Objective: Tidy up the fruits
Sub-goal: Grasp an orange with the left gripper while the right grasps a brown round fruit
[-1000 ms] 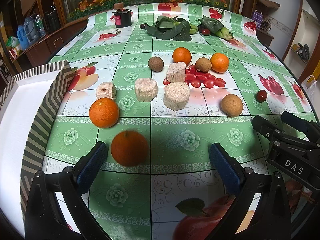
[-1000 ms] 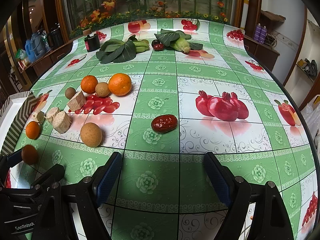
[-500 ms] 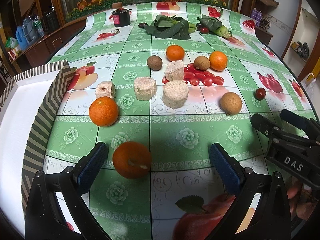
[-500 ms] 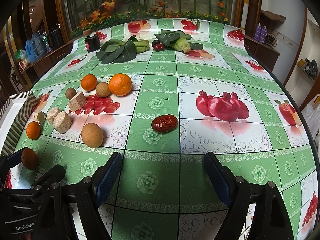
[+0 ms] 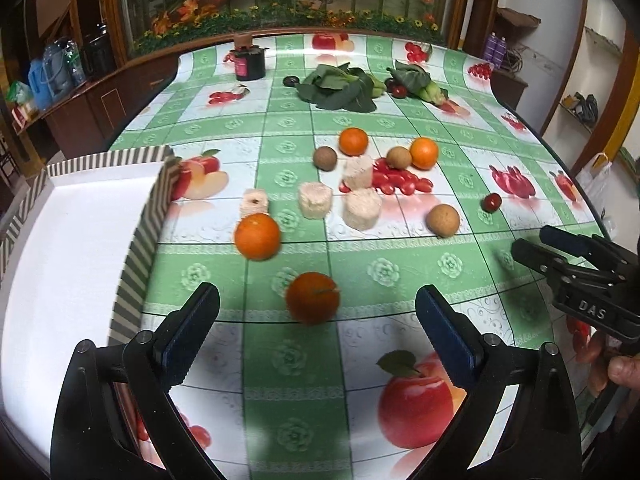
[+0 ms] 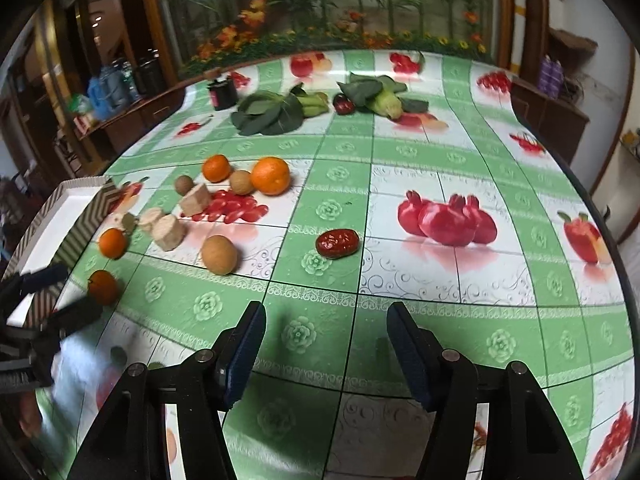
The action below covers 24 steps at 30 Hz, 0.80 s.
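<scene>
Left-wrist view: my left gripper (image 5: pixel 316 328) gapes, holding nothing; orange (image 5: pixel 312 297) at twelve o'clock. My right gripper (image 6: pixel 326 350), just narrowing, grips nothing.

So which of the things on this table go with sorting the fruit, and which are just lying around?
For the job: nearest orange, second orange, two far oranges, brown round fruits, red date, striped box.

Lying about: leafy greens, corn, dark jar, pale cut chunks.
</scene>
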Available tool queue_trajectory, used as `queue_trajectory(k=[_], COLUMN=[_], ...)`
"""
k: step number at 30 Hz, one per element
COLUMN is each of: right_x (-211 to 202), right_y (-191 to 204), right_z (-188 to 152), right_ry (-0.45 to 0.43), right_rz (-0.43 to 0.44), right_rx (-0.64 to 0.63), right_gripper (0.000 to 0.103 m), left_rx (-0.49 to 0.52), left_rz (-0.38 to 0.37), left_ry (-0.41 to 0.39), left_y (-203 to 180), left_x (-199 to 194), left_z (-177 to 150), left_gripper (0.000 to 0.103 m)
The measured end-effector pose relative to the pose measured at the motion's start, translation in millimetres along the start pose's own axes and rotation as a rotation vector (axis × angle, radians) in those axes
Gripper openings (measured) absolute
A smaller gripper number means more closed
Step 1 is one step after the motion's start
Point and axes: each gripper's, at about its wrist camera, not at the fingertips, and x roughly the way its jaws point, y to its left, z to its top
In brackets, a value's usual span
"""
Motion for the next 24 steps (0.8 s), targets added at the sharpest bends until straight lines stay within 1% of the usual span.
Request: queue_trajectory(k=[5,8,10,11,12,13,15,18,21,24], right_x=[-2.0,-1.7,-1.9,-1.1,0.1,0.9,4.6,9.7,16.9,26.4], right_y=[-3.3,1.2,5.9,7.6,9.3,9.8,11.0,16.0,26.8,37.8], right_z=[1.0,1.3,1.2,1.5,1.8,2.0,3.7,8.1,13.8,20.5], right_ry=[0.001,0.005,0.002,0.003,0.004,0.006,0.013,0.022,0.032,0.045], right_rz=[0.041,0.069,0.078,0.079,0.084,0.091,0.110,0.158,0.190,0.197], right_rx=[-0.007,-0.022,-0.036,-0.042,-0.046,-0.045,-0.041,-0.047,-0.080,-0.108], right_gripper=[0.061,0.060,0.059,0.059,0.058,0.057,0.054,0.052,0.049,0.047], left_rx=[0.004,0.040,0.052,0.062,0.066,0.068,0.065,0.054,0.052,0.043], left_rz=[-0.004,-0.013,-0.016,-0.018,-0.020,-0.019,-0.018,-0.024,-0.020,-0.018], left_ry=[-0.009,0.009,0.015,0.024,0.026,0.028,0.040,0.049,0.054,0.056], left_y=[4.9,2.9,2.5,1.7,1.5,1.4,1.8,2.1,2.0,3.0], left_x=[-4.0,-1.6,-0.8,1.3,2.8,4.8,9.9,14.4,16.8,18.6], left_z=[2.6,2.1,0.2,-0.9,-1.3,-1.7,-1.6,-1.8,-1.5,-1.2], left_gripper=[0.100,0.100,0.095,0.094,0.092,0.088,0.084,0.084,0.084,0.084])
